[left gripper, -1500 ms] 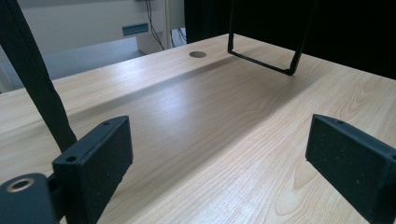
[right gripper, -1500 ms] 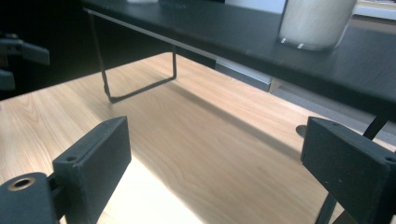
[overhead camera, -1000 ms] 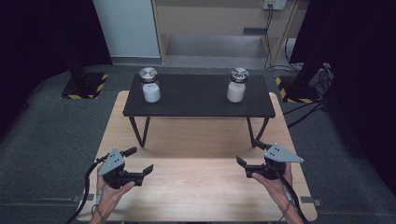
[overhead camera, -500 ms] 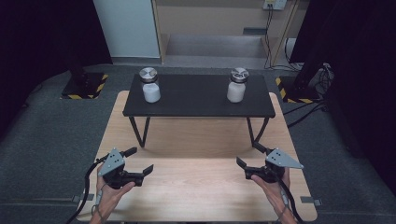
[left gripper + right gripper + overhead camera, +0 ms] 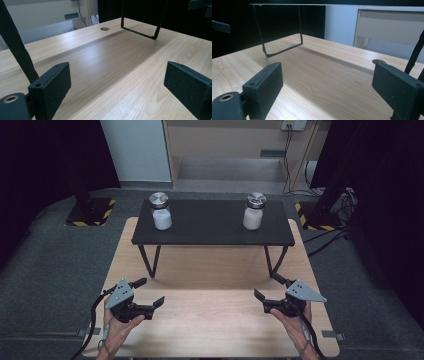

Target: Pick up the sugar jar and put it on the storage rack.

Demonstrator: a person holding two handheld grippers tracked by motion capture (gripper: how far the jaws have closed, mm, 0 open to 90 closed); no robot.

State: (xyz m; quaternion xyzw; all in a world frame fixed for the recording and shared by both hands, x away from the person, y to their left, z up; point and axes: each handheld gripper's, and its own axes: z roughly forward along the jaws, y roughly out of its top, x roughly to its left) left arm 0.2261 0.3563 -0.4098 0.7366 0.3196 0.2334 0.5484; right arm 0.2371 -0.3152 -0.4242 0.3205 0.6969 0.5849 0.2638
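Lab: blackout curtains, hazard-taped stands

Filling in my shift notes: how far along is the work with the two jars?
Nothing looks done: both jars, left jar and right jar, stand capped on the black shelf. Nothing in hand: left tool and right tool are open, low over the table. Reaching and handling remain.

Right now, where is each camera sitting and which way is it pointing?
High view: above the person's side, facing forward and down on the wooden table, black shelf and two jars; both hands show.
Left gripper view: rides the left gripper, looking across the tabletop at a shelf leg; its open jaws show.
Right gripper view: rides the right gripper likewise.
Both gripper views share the tabletop and shelf legs.
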